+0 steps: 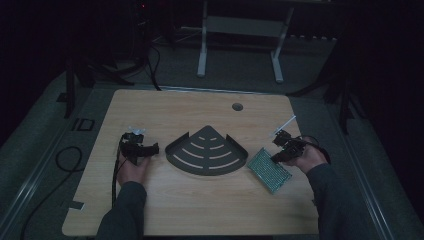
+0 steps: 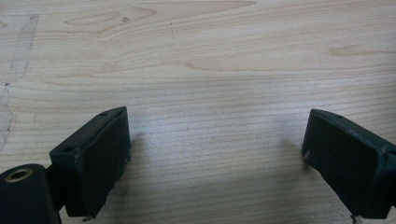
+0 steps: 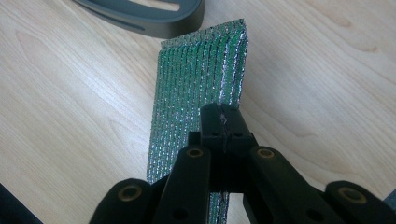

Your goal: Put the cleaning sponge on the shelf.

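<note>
Green glittery sponge is gripped at its edge by the closed right gripper, at four o'clock from the dark rack. Left gripper is held open over bare table.

green pad: near end tucked under the right gripper
dark tray: mostly chopped off up top

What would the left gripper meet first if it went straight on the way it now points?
Probably the bare wooden table: in its own view the left gripper, jaws wide open, looks down on wood alone. In the high view it aims toward the dark fan-shaped tray, but depth is unclear.
</note>
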Tool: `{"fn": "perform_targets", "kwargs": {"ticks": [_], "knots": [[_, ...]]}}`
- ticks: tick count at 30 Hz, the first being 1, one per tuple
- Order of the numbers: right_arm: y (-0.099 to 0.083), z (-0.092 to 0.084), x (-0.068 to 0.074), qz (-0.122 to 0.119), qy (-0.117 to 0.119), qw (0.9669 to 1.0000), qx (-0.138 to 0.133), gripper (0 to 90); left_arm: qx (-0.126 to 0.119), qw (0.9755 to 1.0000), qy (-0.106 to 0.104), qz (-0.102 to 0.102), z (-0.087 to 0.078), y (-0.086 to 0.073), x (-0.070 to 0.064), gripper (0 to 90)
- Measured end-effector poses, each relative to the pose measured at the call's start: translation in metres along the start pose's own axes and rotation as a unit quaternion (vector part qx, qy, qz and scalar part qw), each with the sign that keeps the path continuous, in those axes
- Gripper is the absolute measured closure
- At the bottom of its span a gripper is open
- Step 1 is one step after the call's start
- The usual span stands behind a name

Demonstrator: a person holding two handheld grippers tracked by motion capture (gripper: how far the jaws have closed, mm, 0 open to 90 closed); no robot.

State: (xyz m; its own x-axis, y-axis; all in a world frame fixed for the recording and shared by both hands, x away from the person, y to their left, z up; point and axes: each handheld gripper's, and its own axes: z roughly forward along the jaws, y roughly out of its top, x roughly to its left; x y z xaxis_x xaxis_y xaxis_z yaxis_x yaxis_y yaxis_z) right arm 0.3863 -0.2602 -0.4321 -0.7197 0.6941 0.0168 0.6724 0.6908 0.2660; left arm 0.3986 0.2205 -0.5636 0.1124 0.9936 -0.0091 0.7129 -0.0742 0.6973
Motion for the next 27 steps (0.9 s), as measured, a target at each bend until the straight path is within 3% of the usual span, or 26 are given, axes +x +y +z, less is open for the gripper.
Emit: {"fn": "perform_targets", "kwargs": {"ticks": [27], "knots": [[0.017,-0.026,-0.003,-0.004,-0.015,0.9998,-0.013,89.8,0.000,1.0000,0.000,0.000,0.000,0.000,0.000,8.3]]}}
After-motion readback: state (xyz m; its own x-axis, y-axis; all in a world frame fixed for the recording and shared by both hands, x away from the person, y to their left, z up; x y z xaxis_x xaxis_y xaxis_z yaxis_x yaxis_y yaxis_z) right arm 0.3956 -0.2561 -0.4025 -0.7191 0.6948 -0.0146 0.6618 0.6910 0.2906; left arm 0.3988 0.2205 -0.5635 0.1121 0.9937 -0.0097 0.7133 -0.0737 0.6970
